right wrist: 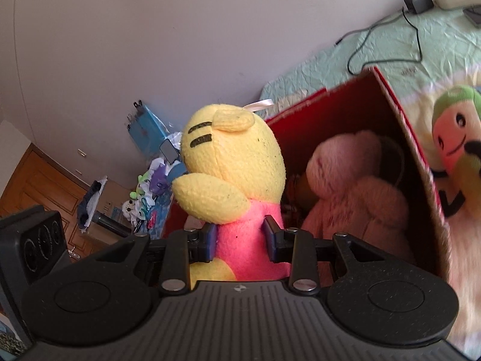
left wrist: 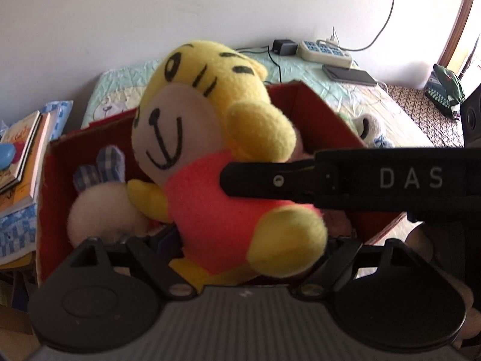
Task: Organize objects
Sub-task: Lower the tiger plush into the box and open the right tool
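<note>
A yellow plush tiger in a pink shirt hangs over an open red cardboard box on the bed. My right gripper is shut on the tiger, its blue pads pressing the pink body from both sides; its finger crosses the left wrist view. My left gripper sits just below the tiger, its fingers mostly hidden behind the toy. Inside the box lie a pink fluffy plush and a white plush with checked ears.
A green and white plush lies on the bed right of the box. A power strip, adapter and phone lie at the bed's far edge. Books are stacked left of the box. A speaker stands at left.
</note>
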{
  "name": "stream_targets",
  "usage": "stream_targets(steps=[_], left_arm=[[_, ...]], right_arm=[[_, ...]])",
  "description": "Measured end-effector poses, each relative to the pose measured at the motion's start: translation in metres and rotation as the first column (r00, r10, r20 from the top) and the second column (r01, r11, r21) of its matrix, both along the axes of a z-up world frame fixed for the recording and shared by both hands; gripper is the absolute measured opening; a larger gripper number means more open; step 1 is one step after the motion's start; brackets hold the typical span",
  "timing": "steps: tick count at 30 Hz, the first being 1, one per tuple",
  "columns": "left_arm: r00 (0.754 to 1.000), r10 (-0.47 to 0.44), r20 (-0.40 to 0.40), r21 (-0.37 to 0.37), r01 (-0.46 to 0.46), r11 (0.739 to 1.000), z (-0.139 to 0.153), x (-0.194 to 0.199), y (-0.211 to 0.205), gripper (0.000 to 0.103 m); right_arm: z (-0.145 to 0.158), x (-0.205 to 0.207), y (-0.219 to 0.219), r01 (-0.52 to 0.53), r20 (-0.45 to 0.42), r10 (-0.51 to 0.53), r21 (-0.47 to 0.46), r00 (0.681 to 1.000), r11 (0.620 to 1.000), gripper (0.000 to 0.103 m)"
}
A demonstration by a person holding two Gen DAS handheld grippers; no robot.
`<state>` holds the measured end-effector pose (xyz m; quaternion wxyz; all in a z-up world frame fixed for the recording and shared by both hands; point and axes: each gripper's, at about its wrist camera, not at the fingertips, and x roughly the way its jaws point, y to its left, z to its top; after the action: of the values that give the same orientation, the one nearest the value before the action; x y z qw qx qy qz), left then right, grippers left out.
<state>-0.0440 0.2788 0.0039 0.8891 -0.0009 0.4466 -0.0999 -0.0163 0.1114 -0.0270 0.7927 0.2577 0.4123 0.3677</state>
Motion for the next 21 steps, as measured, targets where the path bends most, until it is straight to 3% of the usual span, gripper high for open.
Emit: stream_targets(steps=[6, 11, 21], left_arm=[[1.0, -0.008, -0.025, -0.055, 0.006, 0.998, -0.002, -0.005, 0.008, 0.084], [0.998, 0.001, -0.063, -0.077, -0.006, 0.997, -0.009, 0.002, 0.012, 0.086], [0.995, 0.02, -0.098, -0.058, -0.026, 0.998, -0.013, 0.008, 0.011, 0.096]], right_arm=[[-0.01, 0.005, 0.0, 0.039, -0.116, -0.038, 0.003, 0.993, 0.999, 0.034], [-0.008, 0.001, 0.01, 0.053, -0.087, -0.06, -0.082, 0.994, 0.995, 0.035], [-0.001, -0.003, 0.005, 0.105, -0.06, -0.113, -0.117, 0.992, 0.988, 0.045]])
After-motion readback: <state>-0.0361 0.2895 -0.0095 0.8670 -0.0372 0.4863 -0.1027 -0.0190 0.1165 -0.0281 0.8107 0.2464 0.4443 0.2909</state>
